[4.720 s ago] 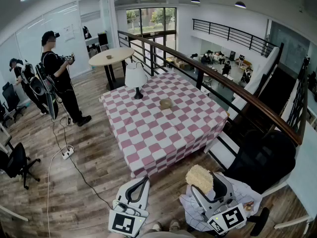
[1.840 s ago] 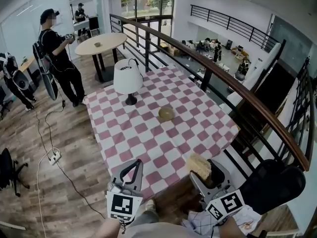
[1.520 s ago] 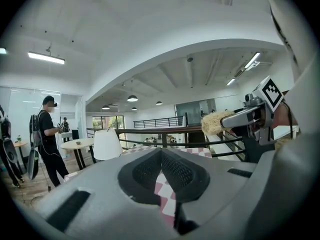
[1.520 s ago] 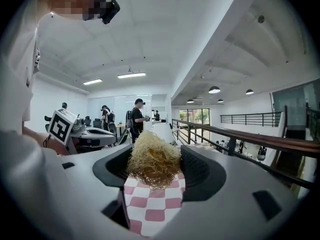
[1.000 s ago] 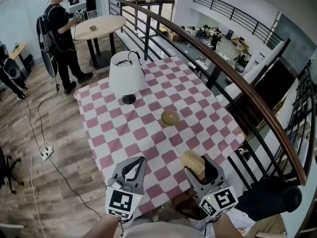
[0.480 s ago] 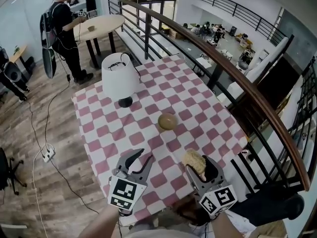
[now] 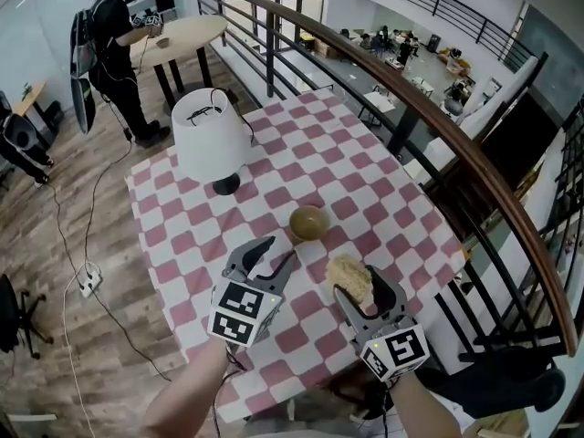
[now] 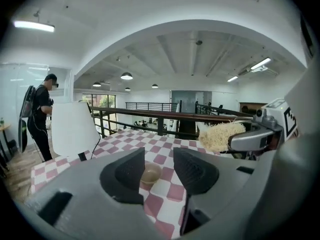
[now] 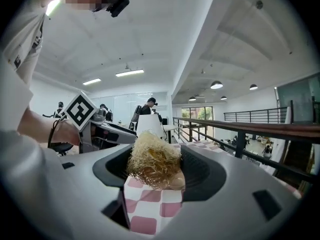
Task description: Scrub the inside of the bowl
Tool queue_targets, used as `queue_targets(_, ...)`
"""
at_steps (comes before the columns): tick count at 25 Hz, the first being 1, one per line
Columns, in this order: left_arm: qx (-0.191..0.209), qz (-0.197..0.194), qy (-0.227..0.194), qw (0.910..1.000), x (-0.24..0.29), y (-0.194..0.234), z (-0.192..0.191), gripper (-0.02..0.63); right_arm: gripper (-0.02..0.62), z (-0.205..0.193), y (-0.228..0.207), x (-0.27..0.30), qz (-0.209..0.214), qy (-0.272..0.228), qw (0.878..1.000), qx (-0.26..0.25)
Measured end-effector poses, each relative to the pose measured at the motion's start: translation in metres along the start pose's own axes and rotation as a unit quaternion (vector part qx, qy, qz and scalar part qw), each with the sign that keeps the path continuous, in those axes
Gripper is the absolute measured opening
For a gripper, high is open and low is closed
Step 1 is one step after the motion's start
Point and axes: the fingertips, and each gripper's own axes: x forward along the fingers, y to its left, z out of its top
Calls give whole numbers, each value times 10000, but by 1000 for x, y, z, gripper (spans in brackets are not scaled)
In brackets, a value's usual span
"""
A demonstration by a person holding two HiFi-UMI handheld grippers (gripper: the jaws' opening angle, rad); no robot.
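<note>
A white lamp [image 7: 210, 140] with a smooth shade stands on the pink-and-white checked tablecloth [image 7: 383, 199], well beyond the left gripper's [image 7: 276, 252] fingers and to their left. A dark railing [image 7: 429, 126] with a wooden top rail runs past the cloth's far side. The small round tan bowl [image 7: 309, 223] sits just ahead of the left fingers, with nothing in the way. Those fingers have just been opening and stand spread, with nothing gripped. The right gripper [image 7: 356, 286] pinches a pale, stringy scrubber [image 7: 349, 276], just right of the bowl. The bowl's inside is too small to make out. A person [image 7: 114, 35], cut off at the top edge, stands far beyond the lamp.
</note>
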Motion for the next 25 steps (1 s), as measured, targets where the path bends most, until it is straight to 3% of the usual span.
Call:
queue_targets(4, -364, 37, 160, 9992, 29, 18, -11, 172, 285, -6, -13, 25, -60, -17, 9999, 145)
queue_targets(18, -707, -32, 878, 9936, 116, 29, -78, 173, 285, -38, -67, 99, -230, 475, 9986, 56)
queue_targets(22, -861, 144, 1142, 9896, 139, 40, -109, 173, 285, -54, -75, 111, -294, 562, 9980, 80)
queue_targets(25, -1245, 192, 1402, 9821, 155, 47, -135, 173, 285, -66, -77, 113, -301, 617, 9975, 165)
